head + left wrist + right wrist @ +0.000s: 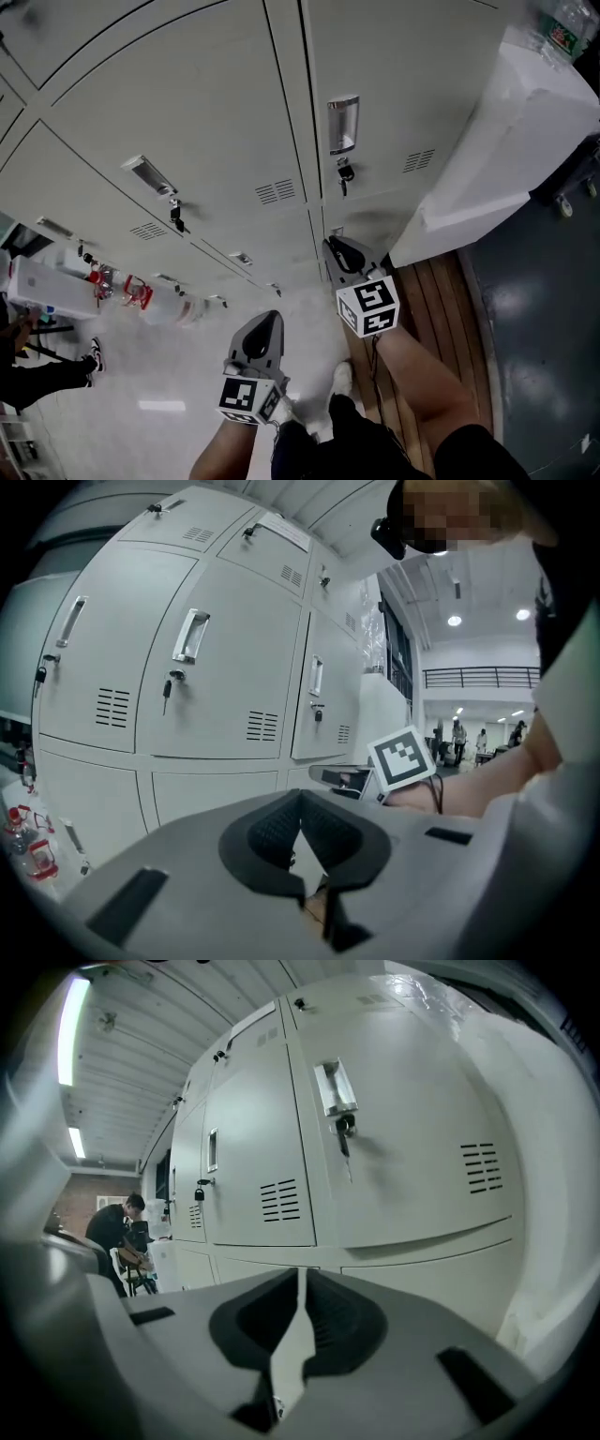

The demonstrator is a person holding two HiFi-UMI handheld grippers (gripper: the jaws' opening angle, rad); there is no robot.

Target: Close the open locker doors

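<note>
Head view takes in a bank of pale locker doors (187, 122). Every one I can see sits flush in its frame, upper row and lower row alike, with keys (345, 174) hanging in some of the locks. Neither gripper view shows a door ajar. I judge the closing done, unless an open door lies outside these pictures.

The left gripper (270, 321) is clenched on nothing. The right gripper (335, 247) has its jaws a thin slit apart and is also empty. Both point at the lockers, and neither seems to touch a door.

Wooden boards (436, 309) run along the foot of the lockers, under a big white block (506, 159) standing against them. Beyond that is dark floor (544, 328). On the other side a pale glossy floor (178, 375) carries a few bottles (141, 292), with a person in black (33, 375) nearby.
</note>
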